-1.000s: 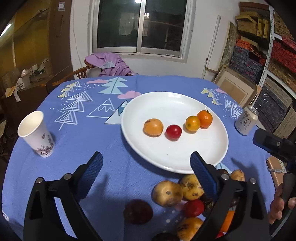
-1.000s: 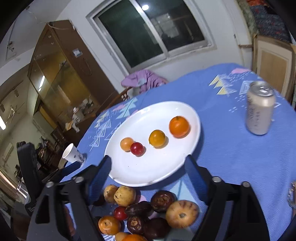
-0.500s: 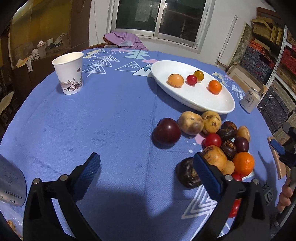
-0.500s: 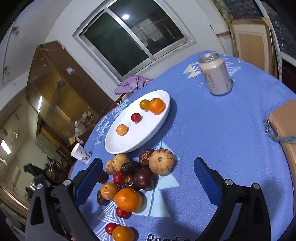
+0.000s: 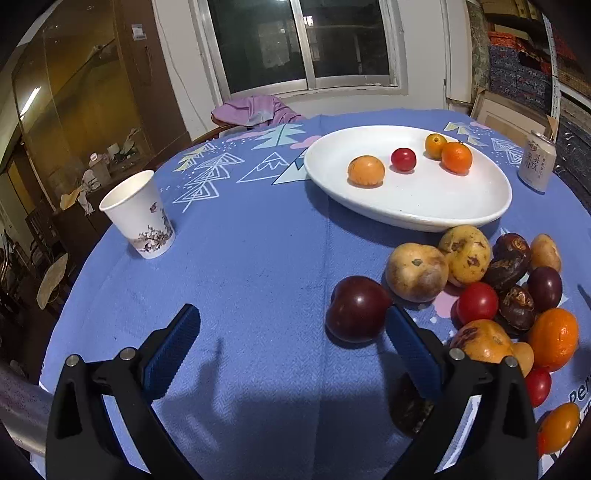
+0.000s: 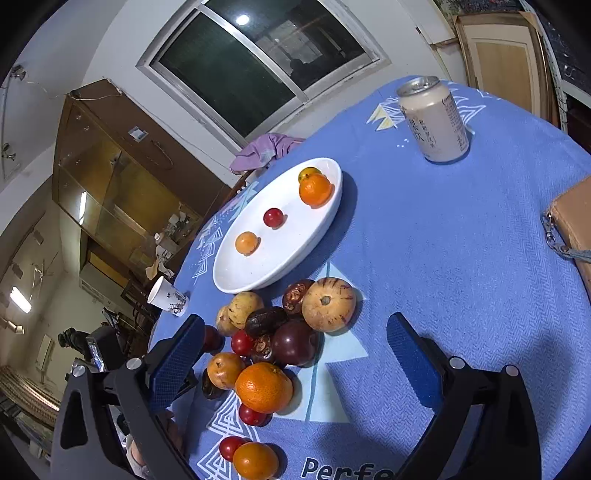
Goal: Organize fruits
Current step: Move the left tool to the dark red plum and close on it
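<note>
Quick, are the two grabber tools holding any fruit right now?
Left tool: open, holding nothing.
Right tool: open, holding nothing.

We see both views sharp and evenly lit from overhead indoor light, with a lamp reflected as a bright spot in the dark window (image 6: 242, 19). Soft shadows fall on the blue worktop (image 5: 258, 258) beneath each hand-held gripper and beside the white plate (image 5: 406, 206). Fisheye bending curves the edges, and the corners go black.
</note>
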Motion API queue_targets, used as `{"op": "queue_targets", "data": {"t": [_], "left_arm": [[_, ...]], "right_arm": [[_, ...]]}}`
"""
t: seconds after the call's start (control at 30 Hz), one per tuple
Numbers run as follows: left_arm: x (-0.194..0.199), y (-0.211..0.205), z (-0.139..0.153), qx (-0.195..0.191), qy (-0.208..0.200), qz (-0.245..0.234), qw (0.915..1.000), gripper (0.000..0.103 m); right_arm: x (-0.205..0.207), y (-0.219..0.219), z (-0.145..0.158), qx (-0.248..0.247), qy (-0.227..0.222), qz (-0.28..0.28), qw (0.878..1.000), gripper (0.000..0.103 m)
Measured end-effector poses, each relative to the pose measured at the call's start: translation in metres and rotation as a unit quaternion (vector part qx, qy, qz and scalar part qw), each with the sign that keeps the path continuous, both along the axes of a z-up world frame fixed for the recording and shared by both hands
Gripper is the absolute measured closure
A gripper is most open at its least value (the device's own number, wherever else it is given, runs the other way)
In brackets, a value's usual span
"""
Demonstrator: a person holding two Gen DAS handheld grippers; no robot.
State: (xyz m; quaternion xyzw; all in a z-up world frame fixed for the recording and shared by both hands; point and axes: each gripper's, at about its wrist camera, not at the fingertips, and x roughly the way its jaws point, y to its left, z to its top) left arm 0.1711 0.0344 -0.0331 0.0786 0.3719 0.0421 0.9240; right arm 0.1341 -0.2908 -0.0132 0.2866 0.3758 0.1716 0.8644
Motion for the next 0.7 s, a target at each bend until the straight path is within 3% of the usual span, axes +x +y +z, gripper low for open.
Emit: {"op": "queue_targets", "data": {"t": [0.23,0.43,0.53,0.57,0.6,0.7], "left_arm": [[0.008,0.003,-0.002,-0.021,0.009,-0.016,0.9996,0.004],[0.005,-0.012,-0.005,-0.031,0.02,-0.077,0.9964,0.004],[0.008,-0.008,-0.007,-0.059,0.03,-0.084,0.9942,0.005],[0.009,-0.005,-0.007,-0.069,0.033,-0.084,0.9935,0.013],[0.01,-0.004,-0.009,-0.078,0.038,-0.086,0.9926,0.028],[0.016,-0.003,-0.014,-0.091,0.057,-0.092,0.9899,0.046]], "right_arm": [[0.0,0.002,-0.002,-0.006,0.005,0.002,1.0,0.003],[0.0,0.003,-0.002,-0.009,0.004,0.005,1.0,0.003],[0.0,0.003,-0.002,-0.013,0.004,0.004,1.0,0.003],[-0.001,0.003,-0.001,-0.015,0.004,0.005,1.0,0.003],[0.0,0.004,-0.001,-0.018,0.003,0.006,1.0,0.003],[0.0,0.004,-0.001,-0.022,0.003,0.007,1.0,0.003]]}}
